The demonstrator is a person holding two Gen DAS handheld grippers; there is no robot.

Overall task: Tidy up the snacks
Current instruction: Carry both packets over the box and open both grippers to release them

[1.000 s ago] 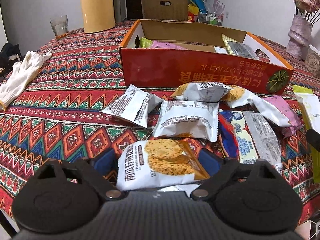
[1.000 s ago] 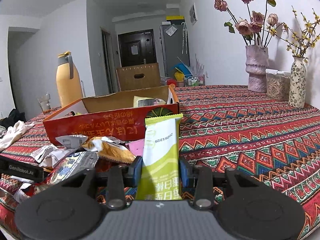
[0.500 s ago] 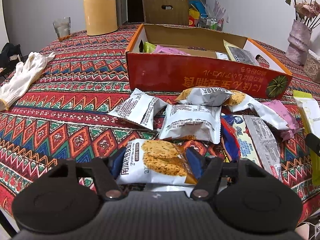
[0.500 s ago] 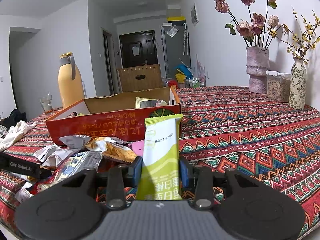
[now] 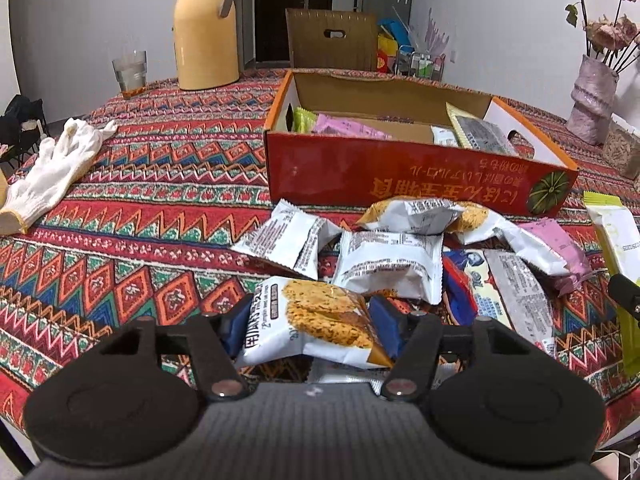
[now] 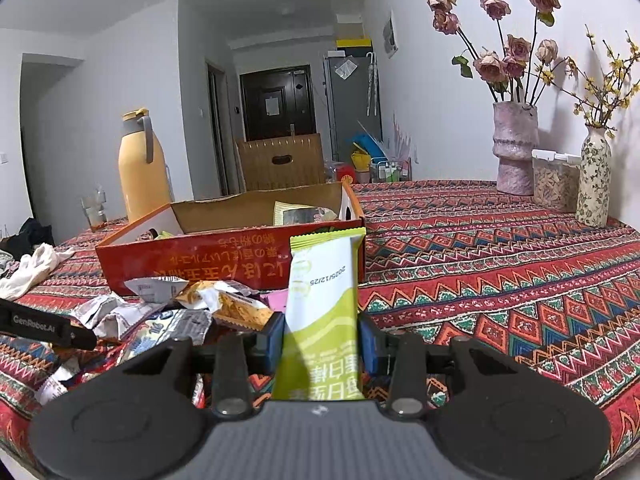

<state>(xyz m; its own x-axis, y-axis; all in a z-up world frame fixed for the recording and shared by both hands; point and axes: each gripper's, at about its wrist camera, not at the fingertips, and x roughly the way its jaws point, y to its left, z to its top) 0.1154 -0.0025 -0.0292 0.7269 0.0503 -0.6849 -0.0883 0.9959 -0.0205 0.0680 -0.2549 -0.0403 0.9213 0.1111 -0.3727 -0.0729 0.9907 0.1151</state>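
Red box [image 5: 400, 172]; zigzag-patterned tablecloth [image 5: 160, 184]; yellow jug [image 5: 206, 28].

Left gripper [image 5: 308, 322] clamps a cookie packet [image 5: 316, 326]; loose snack packets [image 5: 388, 264] lie before the red box [image 5: 416, 176].

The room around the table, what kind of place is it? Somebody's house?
Most likely a home, a dining or living room. A table under a patterned tablecloth holds vases of dried flowers, a yellow thermos jug and a drinking glass, and a dark front door stands at the back.
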